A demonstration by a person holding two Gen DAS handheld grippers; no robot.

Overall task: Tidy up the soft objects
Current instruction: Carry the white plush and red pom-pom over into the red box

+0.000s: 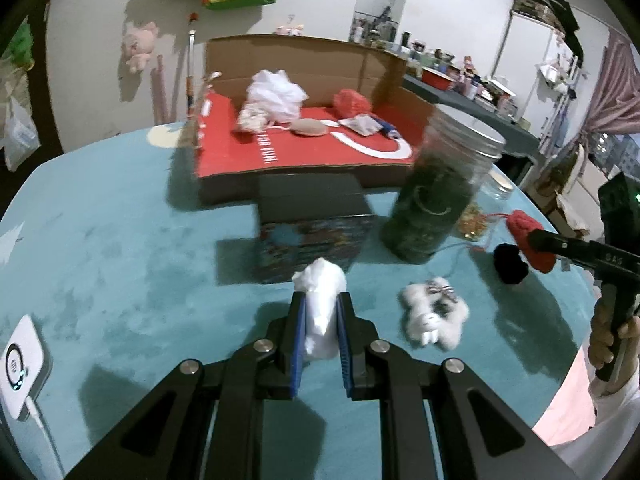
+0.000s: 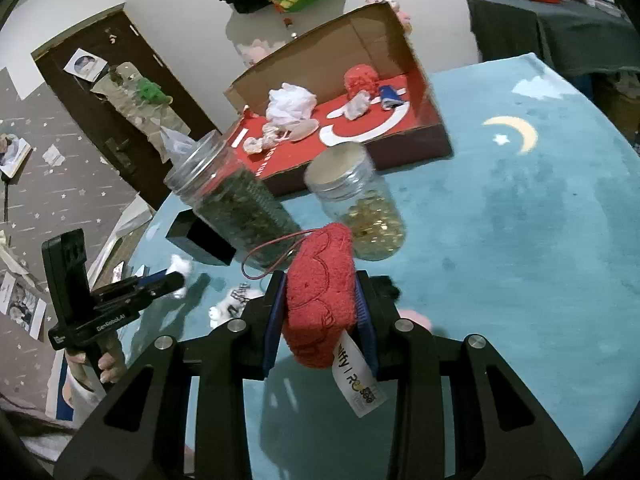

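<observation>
Teal-carpeted table (image 1: 120, 240) with both grippers loaded.
Left gripper (image 1: 321, 320) pinches a white fluffy toy (image 1: 320, 300) above the carpet; right gripper (image 2: 320, 312) clamps a red plush (image 2: 320, 292) near the jars, short of the cardboard box (image 1: 304, 152).

Btw grippers & cardboard box (image 1: 304, 168): tall green jar (image 1: 436, 196), shorter jar w/ yellow bits (image 2: 360, 204), black block (image 1: 312, 204) stand in the way. White plush (image 1: 434, 316) lies on the teal surface (image 2: 520, 240) nr its front edge. Surface's right side bare, open lane to box. White device (image 1: 20, 364) at left edge.
</observation>
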